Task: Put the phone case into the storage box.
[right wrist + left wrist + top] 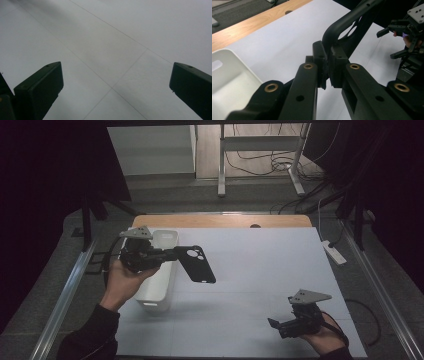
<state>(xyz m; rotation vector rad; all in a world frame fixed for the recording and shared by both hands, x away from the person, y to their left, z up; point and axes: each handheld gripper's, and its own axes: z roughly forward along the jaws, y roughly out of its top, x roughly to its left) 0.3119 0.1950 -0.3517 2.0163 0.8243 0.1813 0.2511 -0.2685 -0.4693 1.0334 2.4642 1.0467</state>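
At the far left, a white bin point(159, 280) stands on the surface point(260, 270), its long side running from near to far, and its pale inner wall shows again at the lower left of the left gripper view point(229, 82). Just above the bin's left rim a hand point(120, 282) holds the left tongs point(172, 254), which point right and are clamped tight on the edge of a black phone case point(196, 264). The case hangs in the air to the right of the bin, clear of the surface, tilted with its camera cut-out toward the far end; in the left gripper view its curved rim point(342, 25) rises from between the pressed pads. The middle of the white surface lies bare, crossed by faint seams. At the near right, the other hand point(325, 335) holds the right tongs point(278, 325) low over the surface, pointing left, well apart from the case. Their two black pads point(40, 87) stand wide apart with nothing between them.
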